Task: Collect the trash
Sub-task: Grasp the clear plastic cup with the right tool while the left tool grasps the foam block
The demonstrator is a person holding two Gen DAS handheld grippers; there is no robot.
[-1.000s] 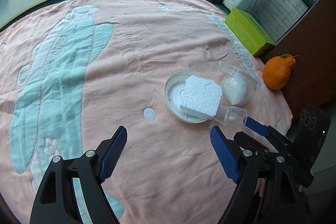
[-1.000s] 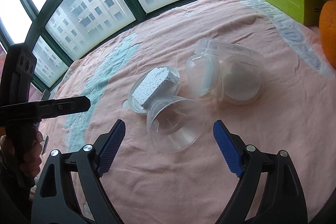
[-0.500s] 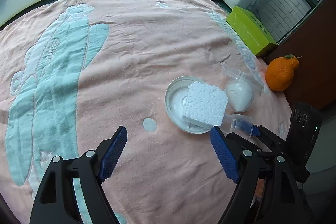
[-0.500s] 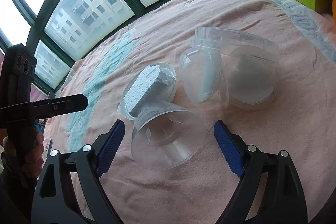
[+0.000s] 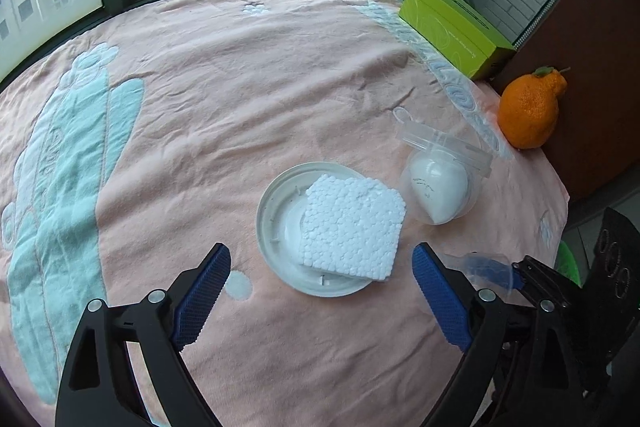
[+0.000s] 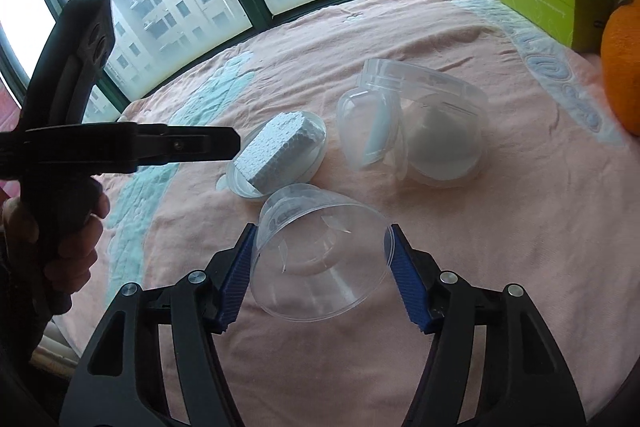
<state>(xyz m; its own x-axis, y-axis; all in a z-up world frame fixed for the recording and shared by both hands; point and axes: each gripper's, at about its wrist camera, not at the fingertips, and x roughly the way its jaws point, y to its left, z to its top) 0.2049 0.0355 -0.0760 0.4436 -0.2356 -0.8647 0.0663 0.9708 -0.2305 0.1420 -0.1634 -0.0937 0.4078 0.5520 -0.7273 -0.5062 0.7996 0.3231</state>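
Note:
A clear plastic cup (image 6: 320, 255) lies on its side on the pink blanket. My right gripper (image 6: 322, 275) has closed on its rim, a blue pad touching each side. A white foam block (image 5: 352, 227) rests on a white round lid (image 5: 276, 219); both also show in the right wrist view (image 6: 280, 147). A clear clamshell container (image 5: 440, 183) with a white piece inside lies to the right of the lid. My left gripper (image 5: 320, 291) is open and empty, just short of the lid and foam block.
A green box (image 5: 452, 27) sits at the far right by the window. An orange fruit (image 5: 528, 115) stands beside a brown wall (image 5: 592, 67). The pink blanket (image 5: 240, 87) with a pale blue pattern covers the surface. Its right edge drops off near a green object (image 5: 568, 263).
My right gripper moved forward around the clear cup and closed on its rim. My left gripper moved closer to the lid and foam block, still open.

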